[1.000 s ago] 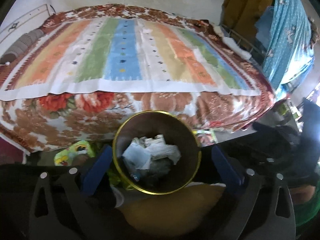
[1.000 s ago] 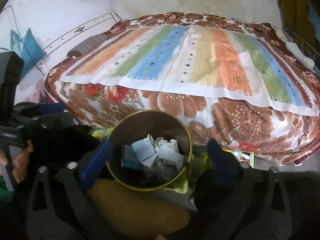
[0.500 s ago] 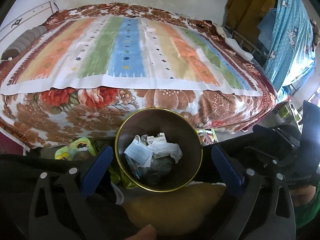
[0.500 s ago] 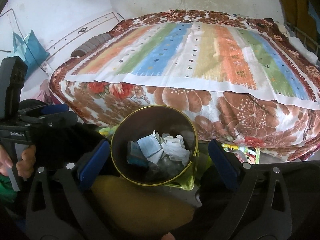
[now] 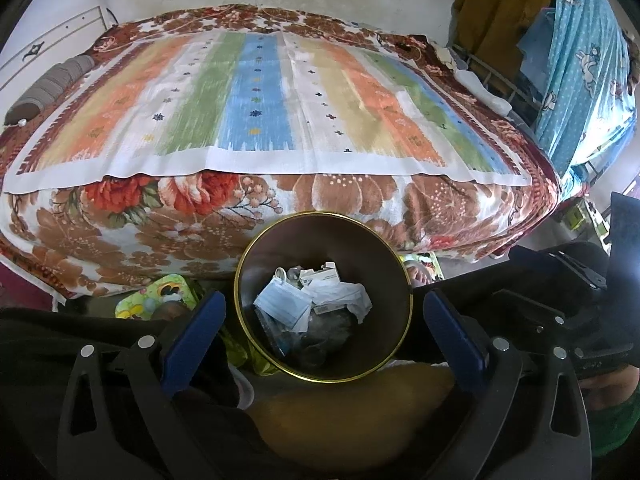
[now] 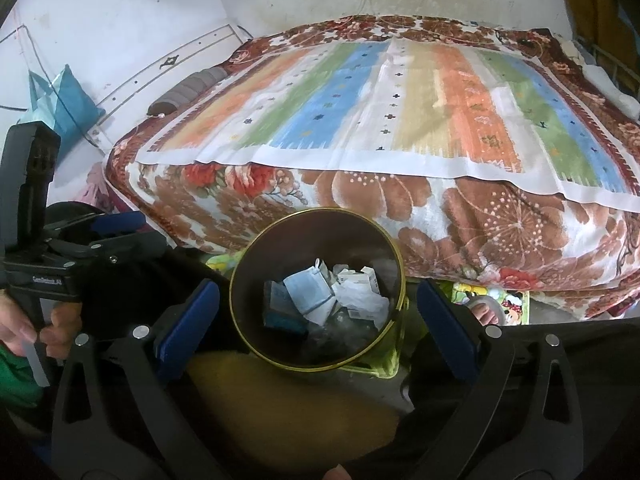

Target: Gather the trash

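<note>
A round dark bin with a thin gold metal rim (image 5: 323, 379) stands on the floor just in front of the bed, and everything else sits around it. Inside the bin lies the collected trash: a pale blue pleated face mask (image 5: 283, 307), a crumpled white paper wrapper (image 5: 344, 297) touching the mask, and a small white printed carton (image 5: 320, 275) on the far side of the pile.

The left gripper (image 5: 323, 326) hangs above the bin, its blue-padded fingers (image 5: 192, 330) spread wide, one on each side of the rim, pinching nothing. The right gripper (image 6: 318, 322) hovers over the same bin, its blue pads (image 6: 188, 324) likewise held far apart and empty.

Beyond the bin rises the bed, covered by a brown floral blanket (image 5: 168, 224) with a striped cloth of orange, green, blue and white bands (image 5: 256, 108) laid over it. A bright yellow-green cartoon-print mat (image 5: 154, 300) lies on the floor beside the bin, partly under the bed's edge. Nearer than the bin, a mustard-yellow cushion-like shape (image 5: 352, 412) touches its rim. In the right wrist view a hand (image 6: 36, 326) grips the left gripper's handle, off to the bin's left.
</note>
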The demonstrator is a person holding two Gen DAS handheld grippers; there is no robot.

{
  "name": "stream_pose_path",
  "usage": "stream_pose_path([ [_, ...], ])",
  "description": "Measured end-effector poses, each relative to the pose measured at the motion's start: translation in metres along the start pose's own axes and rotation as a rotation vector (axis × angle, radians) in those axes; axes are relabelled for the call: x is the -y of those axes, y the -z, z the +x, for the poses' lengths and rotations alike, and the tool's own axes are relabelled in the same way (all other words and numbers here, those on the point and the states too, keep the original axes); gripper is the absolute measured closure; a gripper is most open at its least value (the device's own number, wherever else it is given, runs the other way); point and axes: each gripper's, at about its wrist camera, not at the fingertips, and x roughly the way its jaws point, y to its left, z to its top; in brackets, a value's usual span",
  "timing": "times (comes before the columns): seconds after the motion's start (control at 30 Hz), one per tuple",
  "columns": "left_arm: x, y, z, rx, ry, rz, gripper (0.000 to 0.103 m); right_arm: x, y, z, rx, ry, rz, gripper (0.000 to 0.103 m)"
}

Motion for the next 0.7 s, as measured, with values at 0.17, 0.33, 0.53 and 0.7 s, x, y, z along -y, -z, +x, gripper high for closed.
stream_pose_path([
  [0.17,-0.0017,0.0004,0.0006,-0.001,-0.002,-0.002,0.006,0.0003,0.0002,0.0013,-0.003,-0.001,0.003,0.009],
  [0.33,-0.0048,0.0009,0.0024,-0.003,-0.005,-0.005,0.006,0.0008,0.0002,0.0014,-0.003,-0.002,0.001,0.009],
  [0.53,-0.0059,0.0010,0.0030,-0.004,-0.005,-0.009,0.006,0.0014,-0.0001,0.0013,-0.002,-0.002,0.003,0.009],
  [0.7,-0.0082,0.0017,0.0040,-0.006,-0.005,-0.014,0.006,0.0011,0.0002,0.0016,-0.003,-0.003,0.000,0.009],
])
